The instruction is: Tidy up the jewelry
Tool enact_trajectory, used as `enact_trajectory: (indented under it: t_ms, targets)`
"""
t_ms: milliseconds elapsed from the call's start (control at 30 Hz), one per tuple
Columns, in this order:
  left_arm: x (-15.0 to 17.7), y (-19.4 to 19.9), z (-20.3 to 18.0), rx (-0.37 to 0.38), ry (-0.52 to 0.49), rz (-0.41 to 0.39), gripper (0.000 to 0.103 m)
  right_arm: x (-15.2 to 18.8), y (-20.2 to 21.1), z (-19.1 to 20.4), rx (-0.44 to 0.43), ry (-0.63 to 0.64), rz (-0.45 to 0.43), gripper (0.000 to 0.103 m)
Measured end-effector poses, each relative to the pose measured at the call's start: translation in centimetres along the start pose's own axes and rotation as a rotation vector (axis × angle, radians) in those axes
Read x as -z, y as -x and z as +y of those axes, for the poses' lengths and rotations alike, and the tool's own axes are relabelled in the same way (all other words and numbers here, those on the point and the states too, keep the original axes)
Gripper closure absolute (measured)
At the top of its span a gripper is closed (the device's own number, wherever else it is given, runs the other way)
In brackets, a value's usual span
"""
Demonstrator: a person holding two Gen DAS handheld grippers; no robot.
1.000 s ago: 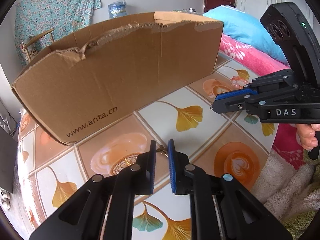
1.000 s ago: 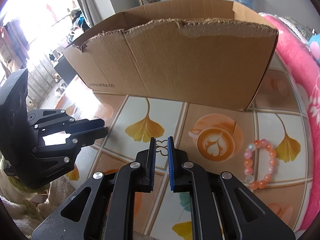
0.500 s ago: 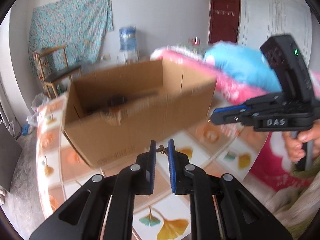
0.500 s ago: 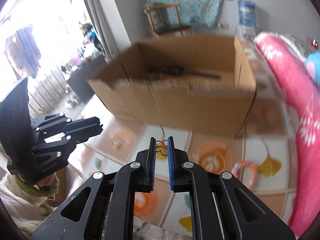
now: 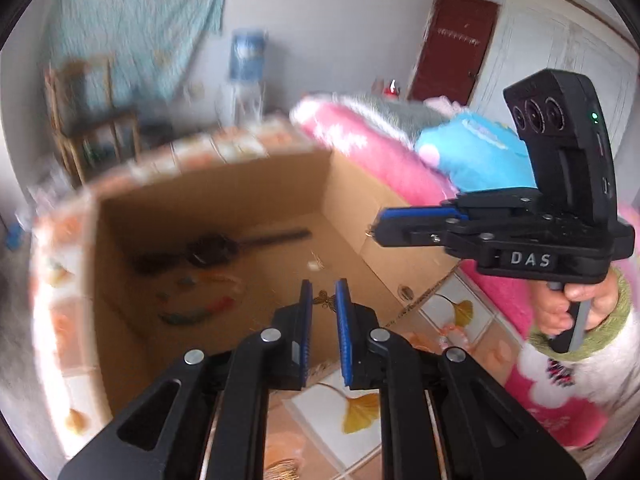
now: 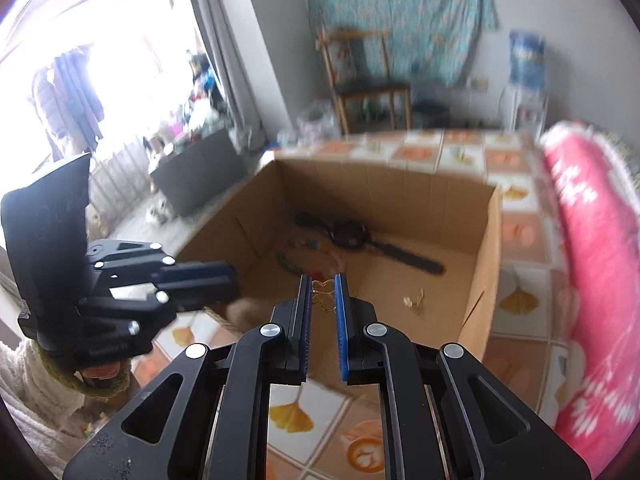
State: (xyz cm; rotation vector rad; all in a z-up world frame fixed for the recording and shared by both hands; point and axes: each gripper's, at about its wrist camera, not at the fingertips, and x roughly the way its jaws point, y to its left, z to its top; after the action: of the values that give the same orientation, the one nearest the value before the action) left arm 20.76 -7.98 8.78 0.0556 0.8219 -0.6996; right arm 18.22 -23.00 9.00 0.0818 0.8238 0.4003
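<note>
Patterned tiles surround an open cardboard box (image 5: 400, 264). Left tongs (image 5: 323, 300) clench a small gold earring (image 5: 322, 299) above it; right tongs (image 6: 323, 290) clench its gold mate (image 6: 323, 298). Released early, either could bounce outside.

Gold earrings (image 5: 323, 300) (image 6: 322, 294) above open box (image 6: 490, 240)

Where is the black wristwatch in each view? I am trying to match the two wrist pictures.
Left wrist view: the black wristwatch lies on the box floor, left of centre, above the left gripper.
Right wrist view: the watch sits just right of centre, towards the far wall, above the right gripper.
Shared landmark: the open cardboard box.
</note>
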Motion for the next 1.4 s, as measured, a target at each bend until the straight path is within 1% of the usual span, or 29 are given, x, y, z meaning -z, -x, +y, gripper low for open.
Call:
enact_trajectory:
  t_ms: [33, 67, 167, 300, 400, 433, 500, 667, 733, 767, 833, 867, 900, 933, 967, 1033, 1067, 1133, 1167, 1233, 1300, 1367, 1400]
  targets:
    - [-0.4, -1.4, 0.5, 0.002, 0.029, 0.04, 0.092, -0.1, -0.7, -0.4, 0.001, -0.003, 0.028, 0.094]
    - [-0.7, -2.6, 0.8, 0.026, 0.049, 0.071, 0.092, -0.3, -1.6, -0.9, -0.005, -0.009, 0.056, 0.094]
    - [-1.2, -4.8, 1.7, 0.058, 0.112, 0.126, 0.092, -0.6, -3.1, -1.5, -0.006, -0.008, 0.095, 0.094]
    - [-1.3, -6.8, 2.4, 0.094, 0.186, 0.171, 0.092, -0.4, -3.5, -2.2, 0.0, -0.017, 0.101, 0.088]
    - [-1.2, -7.1, 2.9, 0.127, 0.23, 0.174, 0.09, -0.6, -2.9, -2.8, -0.023, -0.043, 0.08, 0.088]
    - [-1.1, -7.1, 3.0, 0.137, 0.241, 0.171, 0.087, -0.8, -2.8, -3.0, -0.027, -0.049, 0.07, 0.088]
    - [-1.0, -6.7, 3.2, 0.132, 0.246, 0.159, 0.084, -0.9, -2.4, -3.3, -0.029, -0.059, 0.049, 0.086]
    - [-1.0, -5.7, 3.7, 0.111, 0.263, 0.13, 0.084, -1.1, -0.7, -4.0, -0.025, -0.095, 0.0, 0.08]
    - [-1.0, -4.9, 3.9, 0.105, 0.269, 0.11, 0.084, -1.0, 0.3, -4.0, -0.025, -0.108, -0.023, 0.074]
    - [-1.0, -4.5, 3.9, 0.103, 0.271, 0.099, 0.083, -0.9, 0.7, -4.0, -0.024, -0.111, -0.031, 0.073]
    - [-0.8, -3.0, 3.9, 0.089, 0.271, 0.066, 0.078, -0.5, 2.0, -3.6, -0.029, -0.117, -0.061, 0.064]
    - [-0.8, -2.3, 3.7, 0.079, 0.266, 0.047, 0.076, -0.3, 2.8, -3.3, -0.033, -0.117, -0.08, 0.062]
    - [-0.6, -1.5, 3.7, 0.07, 0.26, 0.028, 0.072, -0.1, 3.4, -3.1, -0.034, -0.118, -0.095, 0.059]
    - [-0.4, -0.2, 3.5, 0.057, 0.251, 0.0, 0.065, 0.2, 4.3, -2.8, -0.039, -0.117, -0.117, 0.055]
    - [-0.1, 1.0, 3.3, 0.045, 0.244, -0.025, 0.063, 0.6, 5.3, -2.4, -0.052, -0.115, -0.141, 0.053]
    - [0.7, 3.6, 3.1, 0.022, 0.233, -0.072, 0.049, 1.5, 6.9, -1.7, -0.083, -0.111, -0.18, 0.042]
    - [1.0, 4.6, 3.1, 0.012, 0.231, -0.088, 0.045, 2.1, 7.7, -1.2, -0.102, -0.103, -0.199, 0.04]
    - [2.5, 7.1, 3.0, -0.014, 0.229, -0.115, 0.027, 3.4, 8.6, -0.3, -0.133, -0.082, -0.217, 0.031]
    - [3.0, 7.8, 3.0, -0.03, 0.229, -0.122, 0.023, 4.2, 8.8, 0.2, -0.142, -0.072, -0.22, 0.029]
    - [4.7, 9.1, 2.9, -0.073, 0.233, -0.12, 0.018, 5.7, 8.7, 0.9, -0.146, -0.063, -0.21, 0.025]
    - [6.3, 9.4, 2.8, -0.107, 0.243, -0.093, 0.014, 7.7, 8.0, 1.5, -0.154, -0.075, -0.172, 0.022]
    - [8.3, 9.0, 2.8, -0.136, 0.256, -0.051, 0.011, 9.5, 6.5, 1.6, -0.161, -0.121, -0.119, 0.022]
    - [9.5, 8.3, 2.7, -0.15, 0.265, -0.015, 0.009, 10.2, 6.0, 1.6, -0.16, -0.147, -0.092, 0.022]
